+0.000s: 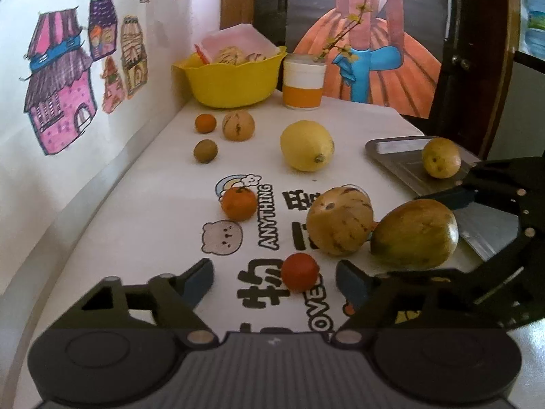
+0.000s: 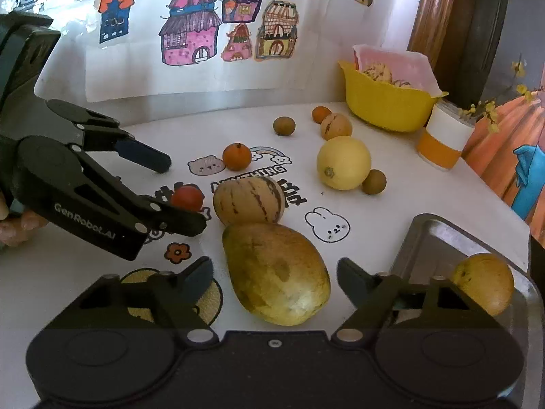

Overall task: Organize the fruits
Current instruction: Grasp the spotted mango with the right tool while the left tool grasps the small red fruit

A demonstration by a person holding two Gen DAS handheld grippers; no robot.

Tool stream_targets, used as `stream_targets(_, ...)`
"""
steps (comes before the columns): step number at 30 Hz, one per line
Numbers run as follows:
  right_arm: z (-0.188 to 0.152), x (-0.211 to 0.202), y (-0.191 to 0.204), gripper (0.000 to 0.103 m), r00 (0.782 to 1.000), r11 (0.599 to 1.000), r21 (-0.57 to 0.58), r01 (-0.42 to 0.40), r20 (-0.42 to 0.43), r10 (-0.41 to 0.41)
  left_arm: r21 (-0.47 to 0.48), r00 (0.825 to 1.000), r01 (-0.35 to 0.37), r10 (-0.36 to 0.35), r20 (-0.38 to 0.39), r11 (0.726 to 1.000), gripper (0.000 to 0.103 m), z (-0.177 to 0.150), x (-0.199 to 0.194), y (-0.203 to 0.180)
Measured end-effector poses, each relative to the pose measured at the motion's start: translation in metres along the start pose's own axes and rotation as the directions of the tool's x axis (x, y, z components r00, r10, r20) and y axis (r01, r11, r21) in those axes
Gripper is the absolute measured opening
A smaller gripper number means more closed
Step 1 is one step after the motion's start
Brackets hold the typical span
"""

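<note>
A small red fruit [image 1: 299, 271] [image 2: 187, 197] lies on the white printed table between the fingers of my left gripper [image 1: 276, 279] [image 2: 177, 192], which stands open with gaps on both sides. A large green-yellow mango [image 2: 276, 272] [image 1: 414, 235] lies between the fingers of my right gripper [image 2: 274, 272], also open and not touching it. A striped melon-like fruit [image 1: 339, 220] [image 2: 248, 204] rests against the mango's far side. To the right, a metal tray [image 2: 425, 238] [image 1: 391, 150] holds one yellow-brown fruit [image 2: 483, 283] [image 1: 441, 157].
Farther back lie a large yellow fruit [image 1: 306, 145], a tangerine [image 1: 238, 202], a kiwi [image 1: 205, 151], a small orange [image 1: 205, 123] and a small striped fruit [image 1: 238, 125]. A yellow bowl [image 1: 231, 81] and an orange-banded cup [image 1: 303, 81] stand at the far edge. A wall runs along the left.
</note>
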State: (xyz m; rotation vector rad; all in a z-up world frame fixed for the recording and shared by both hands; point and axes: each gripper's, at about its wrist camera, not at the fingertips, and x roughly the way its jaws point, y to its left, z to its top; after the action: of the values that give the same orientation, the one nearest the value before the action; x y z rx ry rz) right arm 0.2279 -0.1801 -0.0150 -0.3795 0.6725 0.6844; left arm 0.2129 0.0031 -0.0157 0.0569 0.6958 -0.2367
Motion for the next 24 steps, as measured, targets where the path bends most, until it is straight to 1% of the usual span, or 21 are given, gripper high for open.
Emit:
stream_targets(1, 0.000, 0.000, -0.001, 0.069, 1.000, 1.000, 0.008, -0.005, -0.001, 0.005, 0.007, 1.000, 0.005, -0.005, 0.001, 1.000, 0.074, 0.000, 0.000, -0.001)
stream_targets(3, 0.001, 0.001, -0.003, 0.064, 1.000, 1.000, 0.027, -0.009, -0.002, 0.009, 0.025, 1.000, 0.014, -0.014, 0.003, 1.000, 0.066, 0.000, -0.001, -0.004)
stream_targets(4, 0.001, 0.002, -0.003, 0.064, 1.000, 0.999, 0.032, -0.008, -0.001, 0.008, 0.037, 1.000, 0.017, -0.017, 0.005, 0.999, 0.059, 0.000, -0.001, -0.006)
stream_targets(5, 0.001, 0.001, -0.003, 0.064, 1.000, 0.999, 0.032, -0.005, 0.000, 0.005, 0.049, 1.000, 0.013, -0.013, 0.004, 0.999, 0.054, 0.000, -0.001, -0.008)
stream_targets(6, 0.001, 0.001, -0.002, 0.064, 1.000, 0.999, 0.032, -0.003, 0.001, 0.003, 0.064, 1.000, 0.008, -0.008, 0.004, 0.998, 0.051, 0.000, -0.001, -0.011)
stream_targets(7, 0.000, 0.001, -0.002, 0.063, 1.000, 0.999, 0.033, 0.000, 0.002, 0.000, 0.074, 1.000, 0.005, -0.005, 0.005, 0.997, 0.045, -0.001, -0.001, -0.013)
stream_targets(8, 0.000, 0.000, -0.001, 0.063, 1.000, 0.999, 0.033, 0.003, 0.004, -0.003, 0.078, 1.000, 0.005, -0.006, 0.007, 0.997, 0.038, -0.001, -0.002, -0.015)
stream_targets(9, 0.000, 0.000, -0.001, 0.063, 1.000, 0.999, 0.034, 0.005, 0.006, -0.005, 0.076, 1.000, 0.009, -0.009, 0.006, 0.997, 0.035, -0.001, -0.002, -0.015)
stream_targets(11, -0.001, -0.002, 0.000, 0.063, 1.000, 0.999, 0.033, 0.012, 0.009, -0.012, 0.073, 1.000, 0.001, -0.001, 0.001, 0.997, 0.024, 0.000, -0.002, -0.017)
stream_targets(18, -0.006, -0.009, 0.005, 0.062, 1.000, 0.999, 0.049, 0.012, 0.024, -0.013, 0.033, 0.999, -0.025, 0.026, -0.029, 0.999, 0.022, 0.003, -0.005, -0.016)
stream_targets(21, -0.007, -0.017, 0.007, 0.062, 0.999, 0.998, 0.051, 0.021, 0.046, -0.023, 0.010, 0.999, -0.028, 0.028, -0.045, 1.000, 0.022, 0.004, -0.010, -0.017)
stream_targets(24, -0.008, -0.027, 0.006, 0.062, 0.997, 0.998, 0.055, 0.033, 0.074, -0.037, 0.006, 0.999, -0.026, 0.026, -0.037, 1.000, 0.022, 0.006, -0.017, -0.022)
